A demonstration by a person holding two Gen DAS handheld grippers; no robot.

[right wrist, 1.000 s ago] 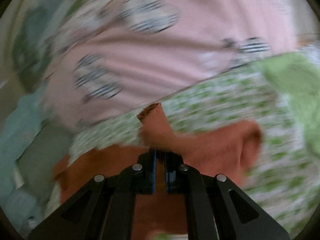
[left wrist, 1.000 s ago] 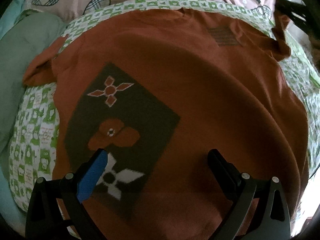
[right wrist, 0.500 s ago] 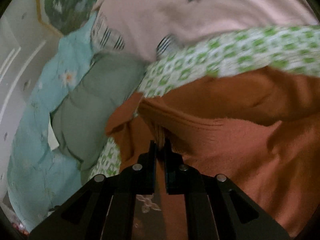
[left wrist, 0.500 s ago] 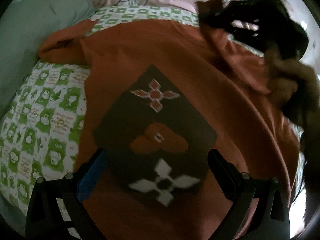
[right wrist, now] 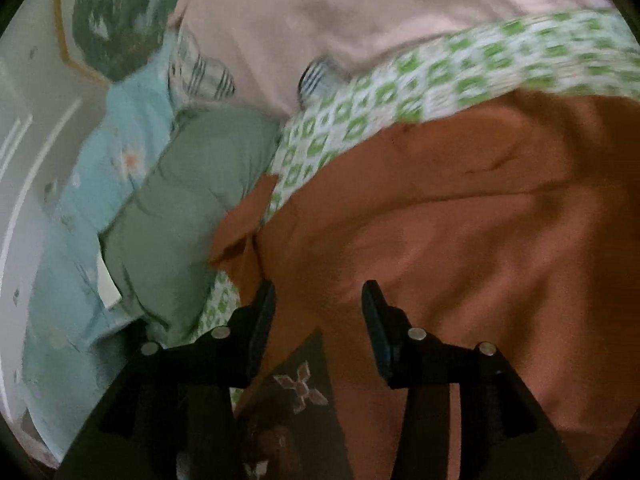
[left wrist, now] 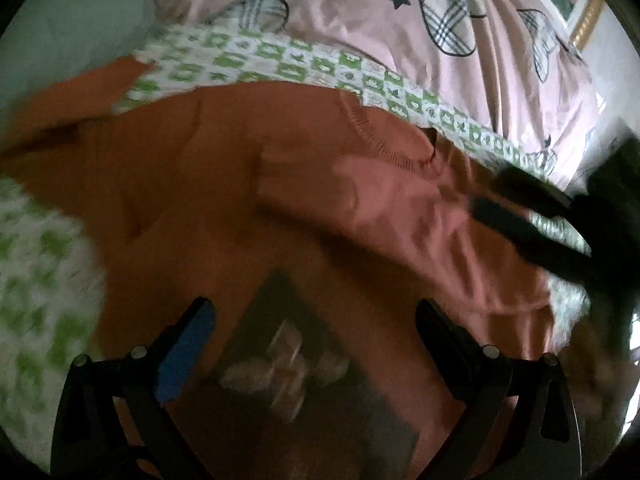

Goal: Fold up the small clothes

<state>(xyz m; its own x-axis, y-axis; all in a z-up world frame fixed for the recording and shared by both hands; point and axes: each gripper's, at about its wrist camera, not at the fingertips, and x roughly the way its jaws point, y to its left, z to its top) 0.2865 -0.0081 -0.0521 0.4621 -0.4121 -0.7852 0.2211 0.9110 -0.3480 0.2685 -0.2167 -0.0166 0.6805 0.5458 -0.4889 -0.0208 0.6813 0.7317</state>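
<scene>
A rust-orange small sweater (left wrist: 224, 184) with a dark square print (left wrist: 304, 364) lies spread on a green-and-white checked sheet (left wrist: 320, 68). One sleeve (left wrist: 384, 208) lies folded inward across the chest. My left gripper (left wrist: 314, 328) is open and empty, hovering over the print. My right gripper (right wrist: 318, 312) is open and empty just above the sweater (right wrist: 460, 240), and it shows as a dark shape at the right edge of the left wrist view (left wrist: 560, 232). The other sleeve (right wrist: 244, 224) lies flat at the left.
A pink quilt with plaid hearts (left wrist: 400, 12) lies behind the sweater. A grey-green pillow (right wrist: 192, 208) and a light blue floral cover (right wrist: 80, 208) lie to the left. A wall (right wrist: 24, 120) stands beyond them.
My right gripper carried the sleeve inward over the chest, opened and let it go. My left gripper moved up the sweater toward the collar.
</scene>
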